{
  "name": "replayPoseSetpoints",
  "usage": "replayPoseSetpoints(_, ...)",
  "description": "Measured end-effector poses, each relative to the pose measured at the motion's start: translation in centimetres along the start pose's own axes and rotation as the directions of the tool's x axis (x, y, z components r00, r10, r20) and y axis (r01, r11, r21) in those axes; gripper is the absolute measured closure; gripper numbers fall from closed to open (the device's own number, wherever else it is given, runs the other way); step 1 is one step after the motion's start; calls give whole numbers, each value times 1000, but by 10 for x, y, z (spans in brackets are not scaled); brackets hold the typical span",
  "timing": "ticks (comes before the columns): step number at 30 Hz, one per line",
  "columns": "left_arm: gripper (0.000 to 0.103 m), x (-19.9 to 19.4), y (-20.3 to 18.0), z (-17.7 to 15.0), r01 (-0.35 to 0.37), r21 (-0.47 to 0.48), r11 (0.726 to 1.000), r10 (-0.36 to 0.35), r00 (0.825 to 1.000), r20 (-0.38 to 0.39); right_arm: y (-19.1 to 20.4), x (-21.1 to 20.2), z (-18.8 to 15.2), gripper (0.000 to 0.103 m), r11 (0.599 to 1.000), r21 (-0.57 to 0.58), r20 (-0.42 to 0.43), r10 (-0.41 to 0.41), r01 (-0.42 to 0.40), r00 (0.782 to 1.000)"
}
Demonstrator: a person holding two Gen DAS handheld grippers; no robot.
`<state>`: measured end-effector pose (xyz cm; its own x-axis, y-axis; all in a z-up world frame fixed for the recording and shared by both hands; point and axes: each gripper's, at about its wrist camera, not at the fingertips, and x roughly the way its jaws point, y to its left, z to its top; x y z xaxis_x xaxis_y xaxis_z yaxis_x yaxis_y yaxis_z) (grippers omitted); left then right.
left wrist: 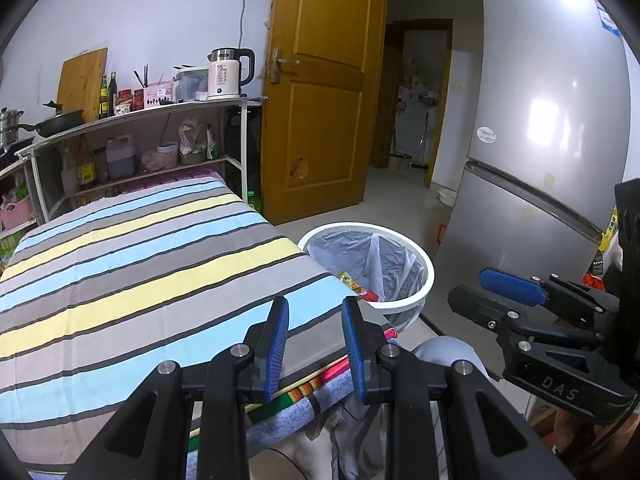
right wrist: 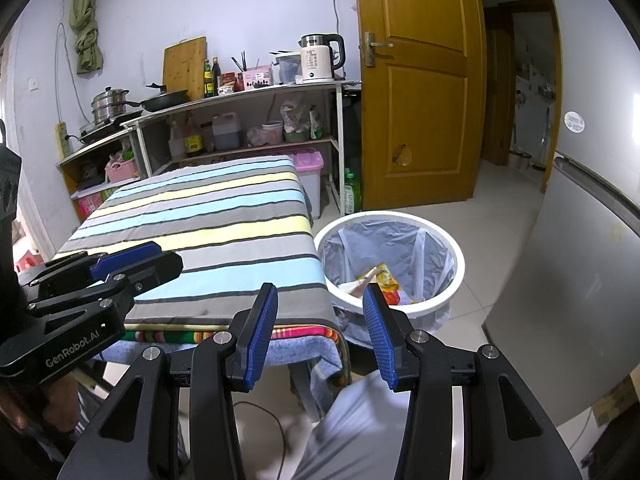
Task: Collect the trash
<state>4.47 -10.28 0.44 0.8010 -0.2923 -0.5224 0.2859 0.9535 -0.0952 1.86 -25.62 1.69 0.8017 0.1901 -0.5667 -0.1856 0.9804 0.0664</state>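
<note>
Left wrist view is showing the left gripper (left wrist: 316, 312) hovering over the near corner of a table draped in a smooth striped cloth (left wrist: 132, 276) of grey, pale blue and yellow bands; its two ribbed blue pads are standing parted with nothing between them. Right wrist view is showing the right gripper (right wrist: 320, 300) likewise spread wide and gripping nothing, its black angular arms glinting with round metal pins. Just beside the table's corner on the pale tiled floor, a round white plastic bin (right wrist: 456, 276) is sitting, lined with a crinkled translucent grey bag (right wrist: 384, 248). Inside it, the trash (right wrist: 380, 280) is lying at the bottom: a glossy yellow-and-red crumpled wrapper and a pale pointed scrap of paper. Under the striped cloth, a fuzzy blue blanket (right wrist: 296, 350) with a multicoloured woven border is hanging off the table edge. A tall silvery fridge (left wrist: 552, 128) with a smooth reflective skin is standing near the bin.
</note>
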Motion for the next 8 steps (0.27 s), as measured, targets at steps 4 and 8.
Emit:
replayPoseSetpoints(4,76,0,1,0,3,-7,1000,-3,1000,3,0,0,0,57,1000,0,1,0,0,1000)
replayPoseSetpoints(8,76,0,2,0,7,-5,1000,-7,1000,1,-1,0,0,57,1000,0,2,-1,1,1000)
